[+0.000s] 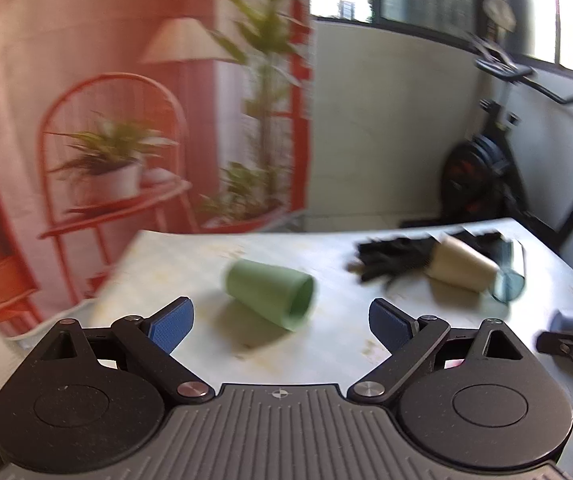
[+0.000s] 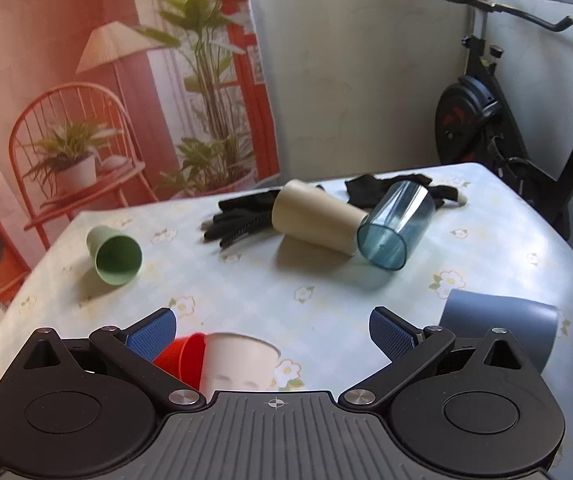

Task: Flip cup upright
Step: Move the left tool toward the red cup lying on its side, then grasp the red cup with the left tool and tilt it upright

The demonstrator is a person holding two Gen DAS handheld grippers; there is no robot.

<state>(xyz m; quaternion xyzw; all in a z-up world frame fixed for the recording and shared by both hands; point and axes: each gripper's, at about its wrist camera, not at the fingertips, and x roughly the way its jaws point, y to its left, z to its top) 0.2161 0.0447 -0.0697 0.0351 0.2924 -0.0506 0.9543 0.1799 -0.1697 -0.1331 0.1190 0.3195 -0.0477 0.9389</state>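
A green cup (image 1: 272,294) lies on its side on the table, mouth toward the right, just beyond my open left gripper (image 1: 282,326); it also shows in the right wrist view (image 2: 114,254). A beige cup (image 2: 316,218) and a clear blue cup (image 2: 396,226) lie on their sides further back. A grey-blue cup (image 2: 498,326) lies at the right. A red cup (image 2: 182,356) and a white paper cup (image 2: 238,364) lie just under my open, empty right gripper (image 2: 272,332).
The table (image 2: 326,292) has a pale flowered cloth. Black gloves (image 2: 238,218) lie behind the beige cup. An exercise bike (image 2: 498,120) stands beyond the table's far right corner. A printed backdrop (image 2: 106,80) hangs behind.
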